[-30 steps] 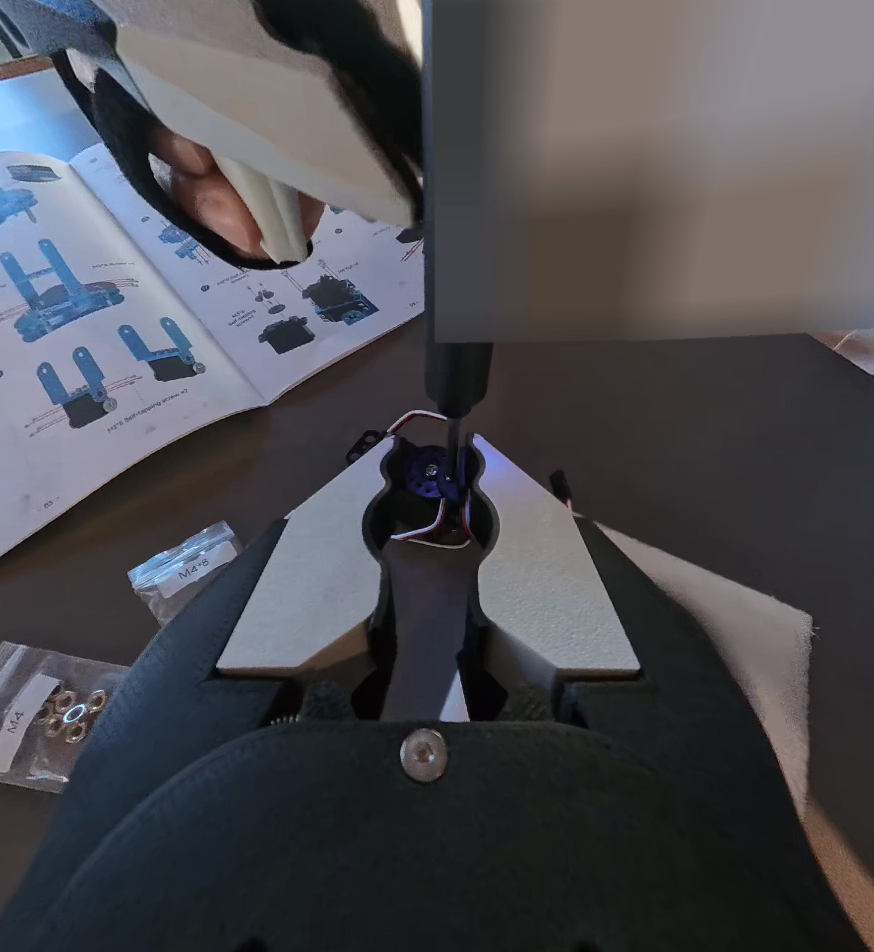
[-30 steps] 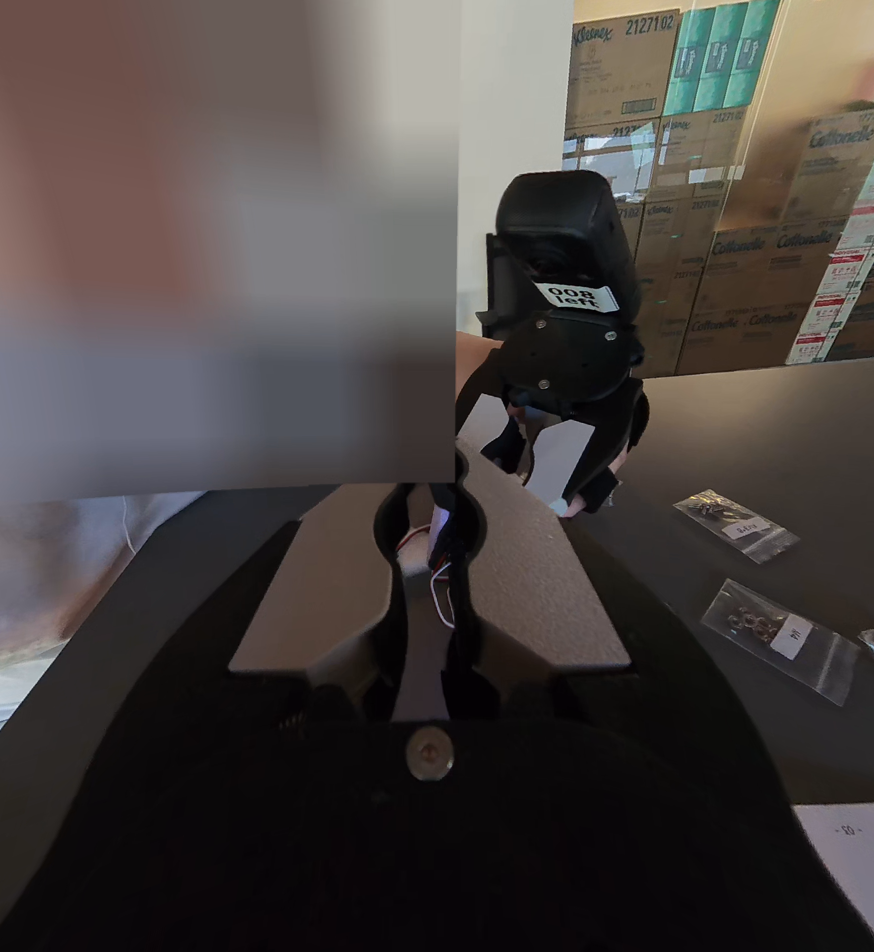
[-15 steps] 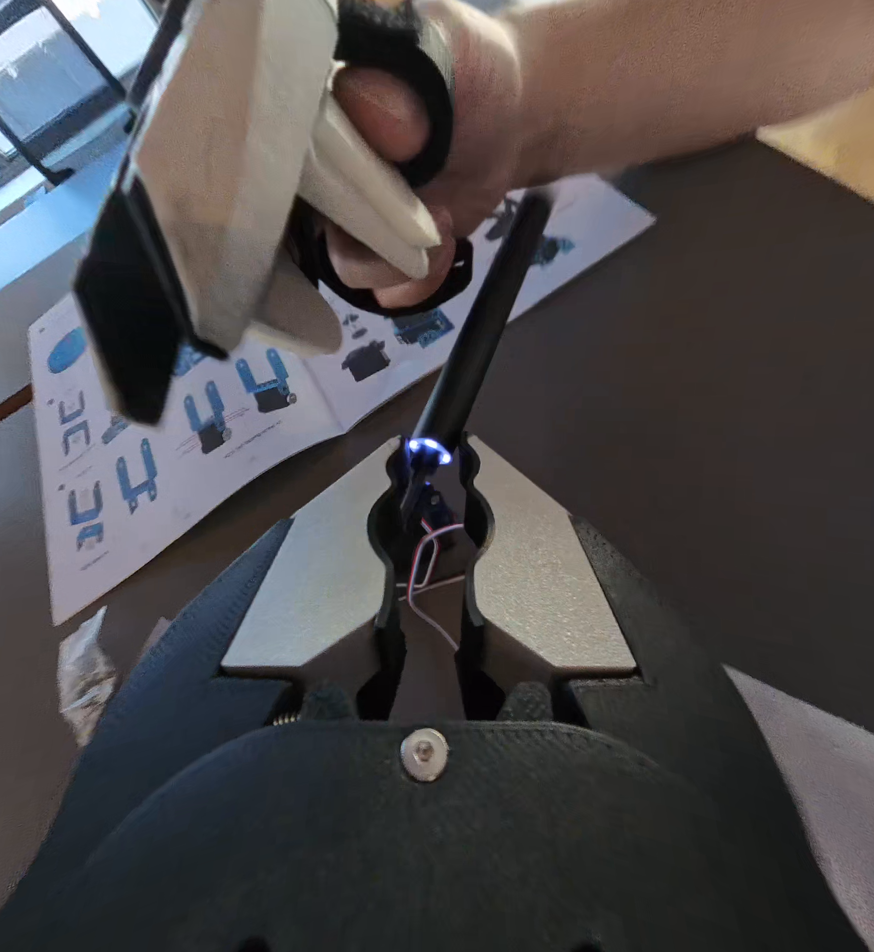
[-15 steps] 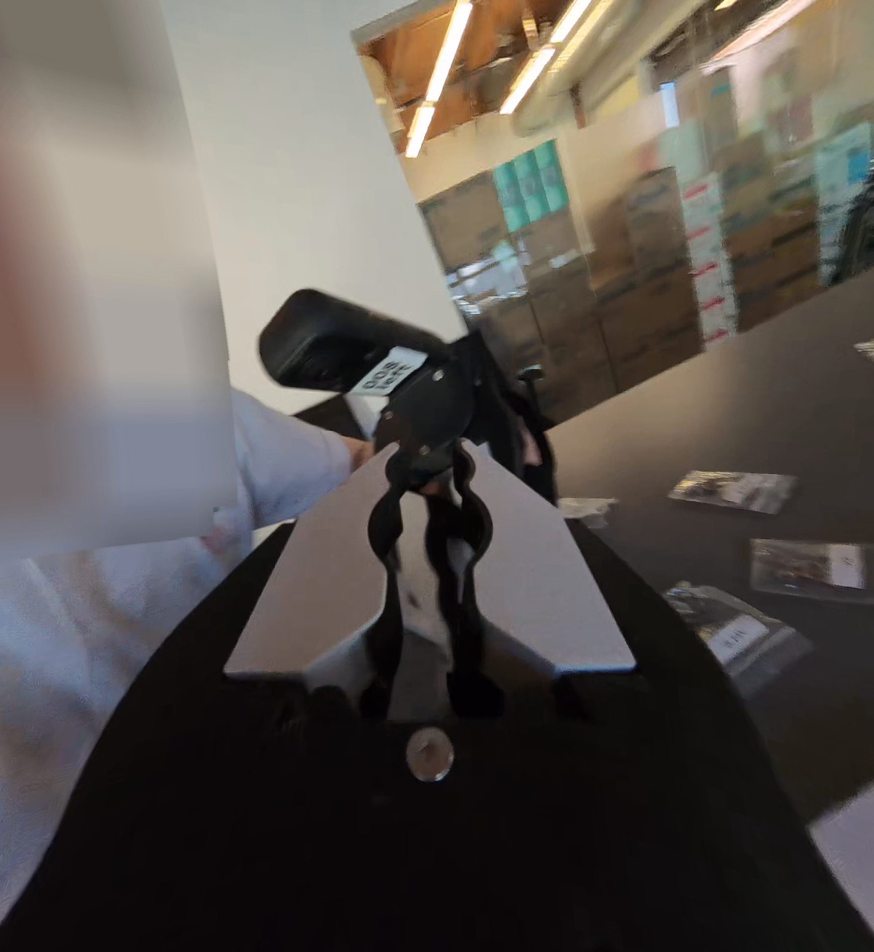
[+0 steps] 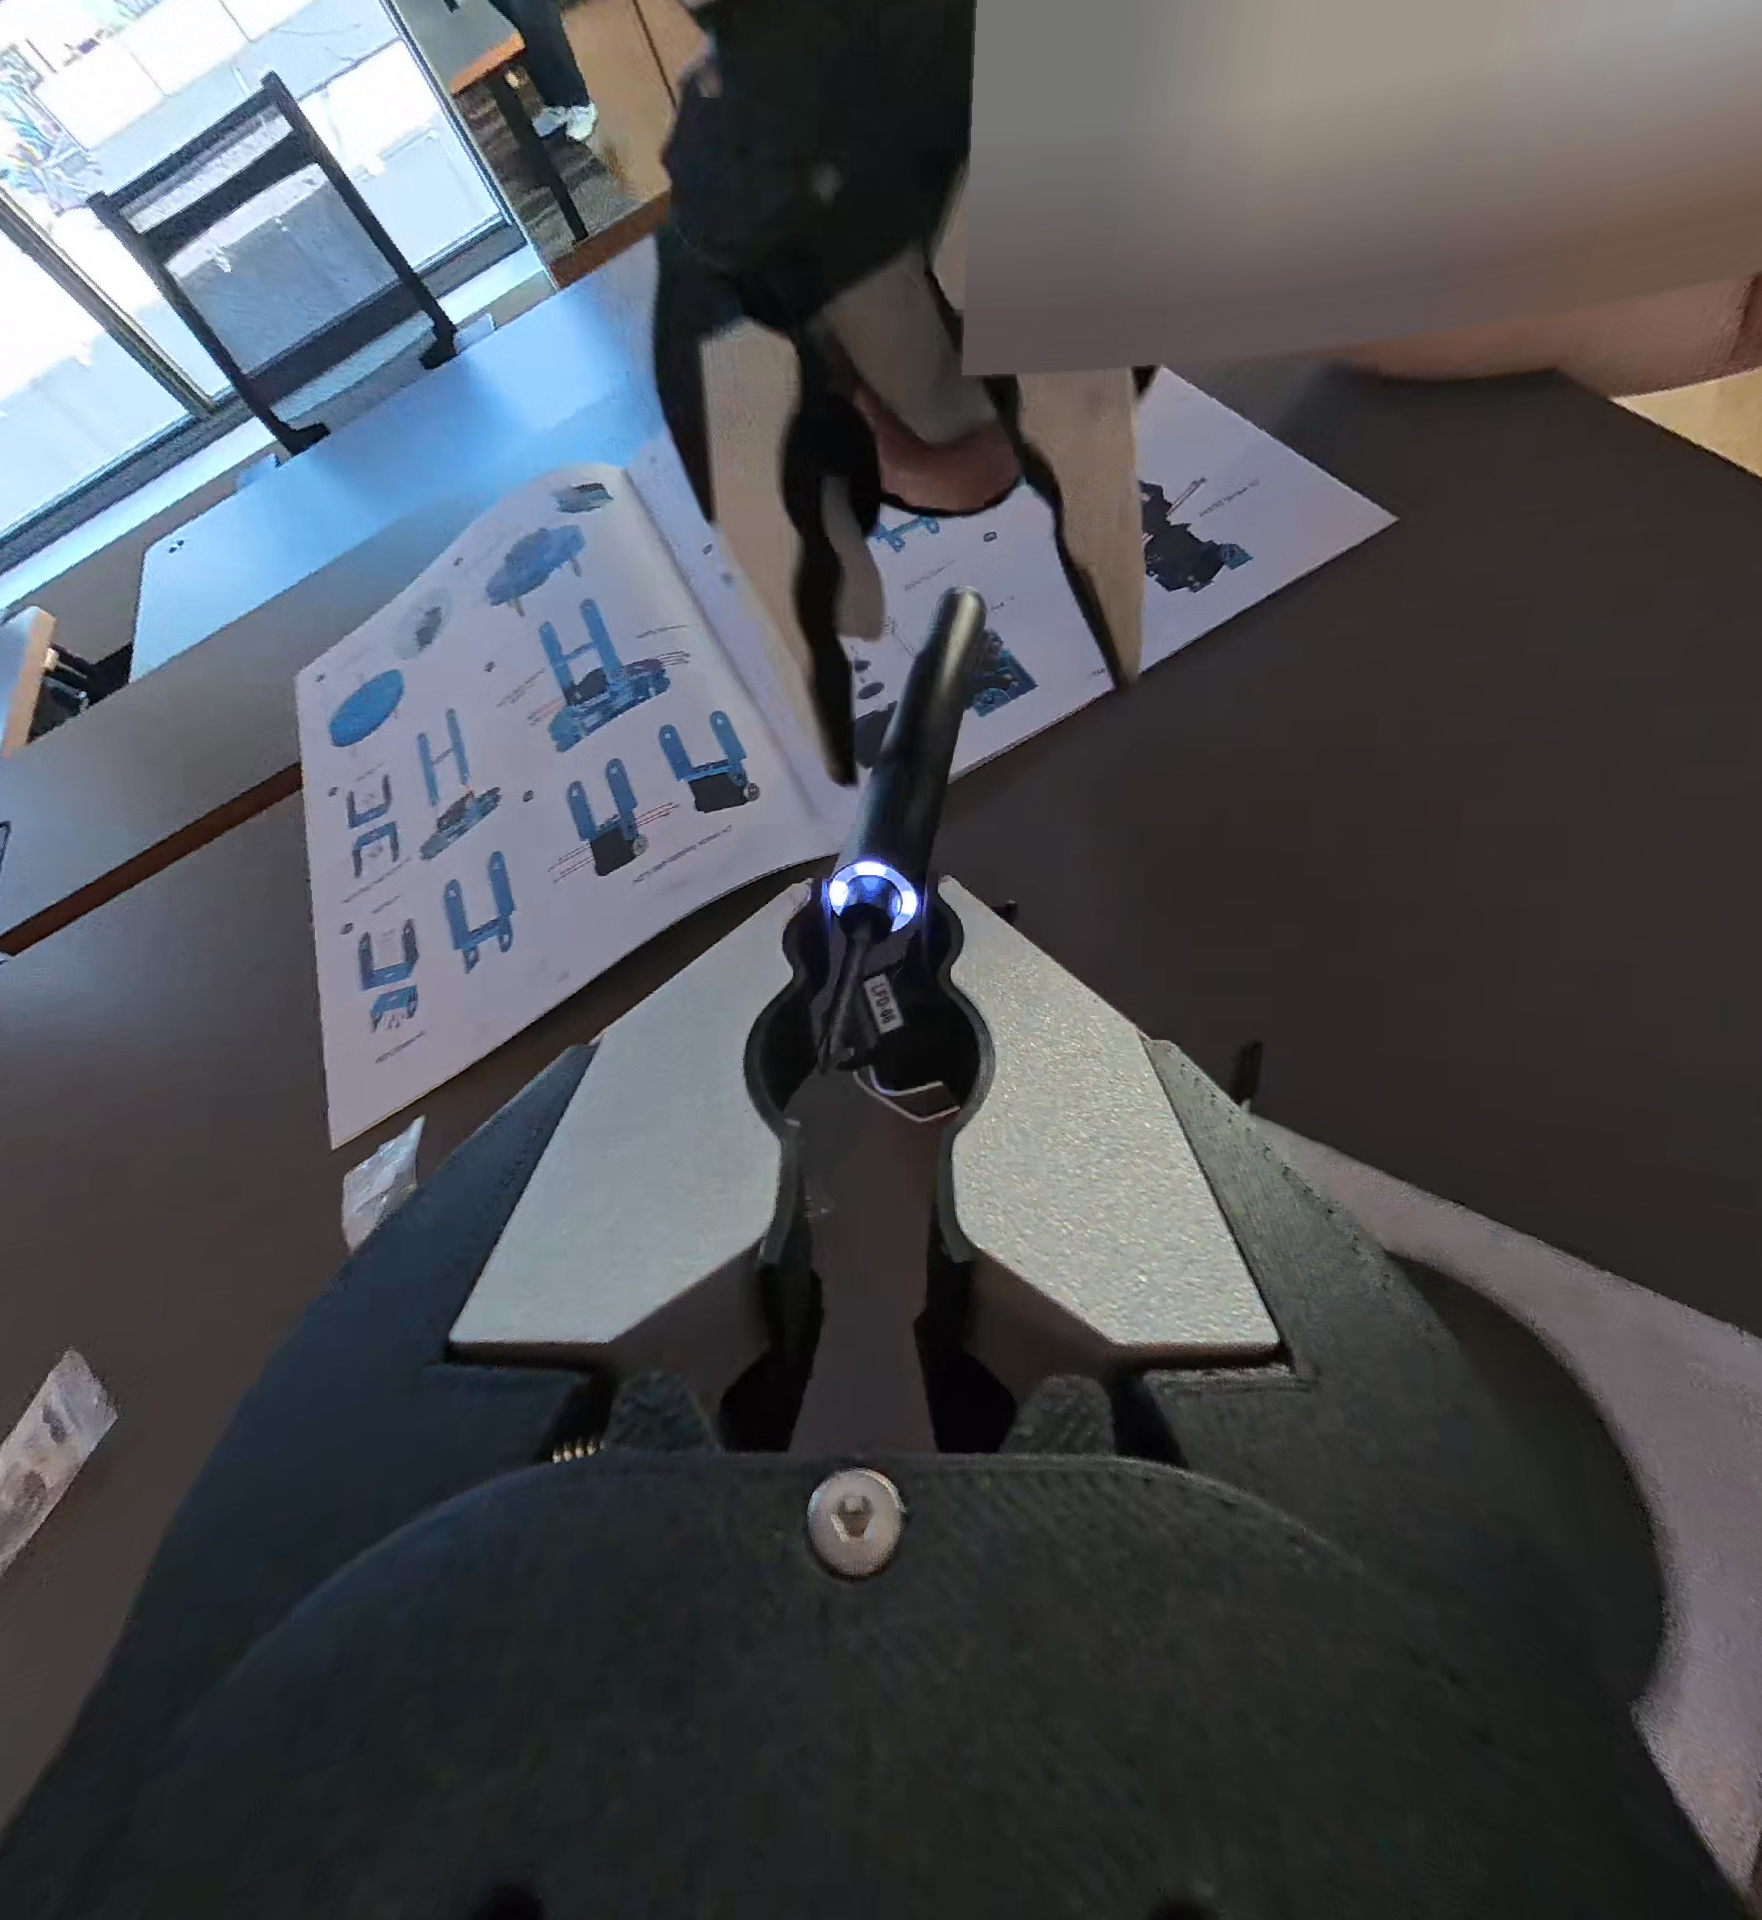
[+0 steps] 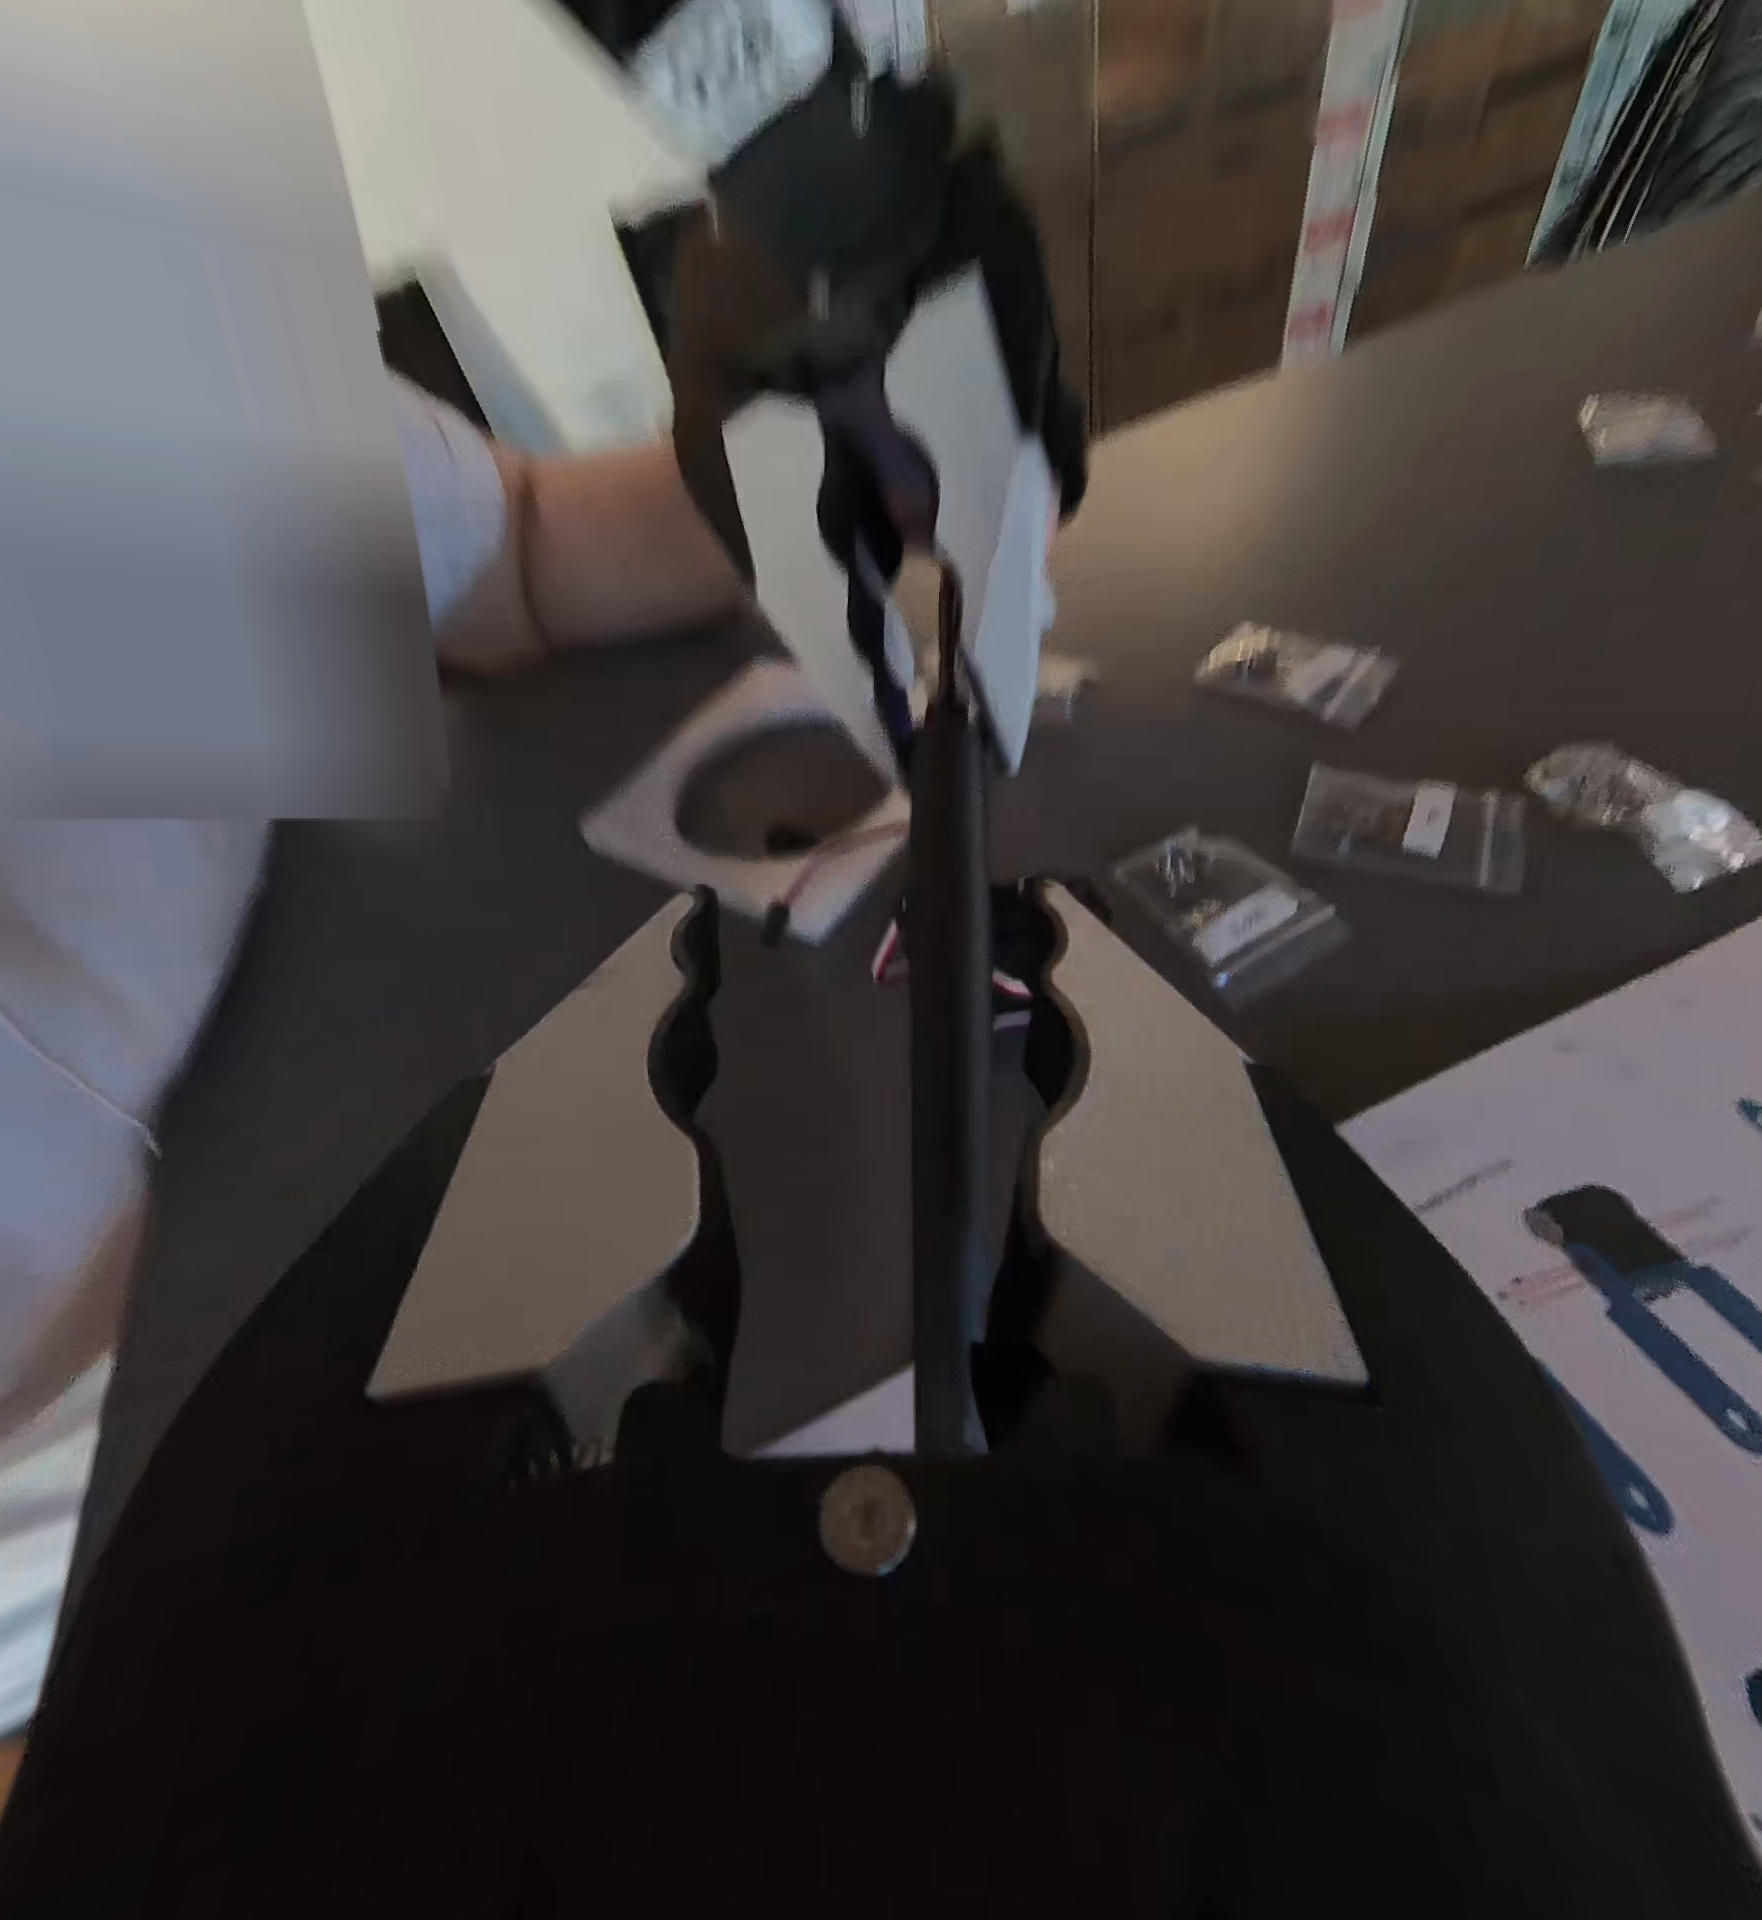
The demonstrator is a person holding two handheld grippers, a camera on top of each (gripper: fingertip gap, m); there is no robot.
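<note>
My left gripper [image 5: 872,935] is shut on a small black servo [image 5: 877,1013] with thin red and white wires, held above the dark table. A black electric screwdriver [image 5: 908,748] with a lit blue ring [image 5: 872,894] has its bit in the servo. My right gripper [image 6: 872,899] is open. The screwdriver [image 6: 950,1091] lies lengthwise between its jaws, close to the right finger. In the left wrist view the right gripper [image 5: 976,722] hangs over the screwdriver's rear end. The blurred left gripper [image 6: 939,665] shows in the right wrist view at the screwdriver's tip.
An open instruction booklet [image 5: 565,748] lies on the table behind the servo, also at the right [image 6: 1635,1195]. Several small clear bags of hardware [image 6: 1407,826] lie about. A white cloth [image 5: 1531,1403] lies below my left gripper. A person's forearm [image 6: 596,551] rests on the table. The left gripper's tips are roughly 4 centimetres from the right gripper's.
My right gripper was shut on the screwdriver and has opened wide. The screwdriver went from upright to leaning away from my left gripper. My left gripper kept the servo and tilted up.
</note>
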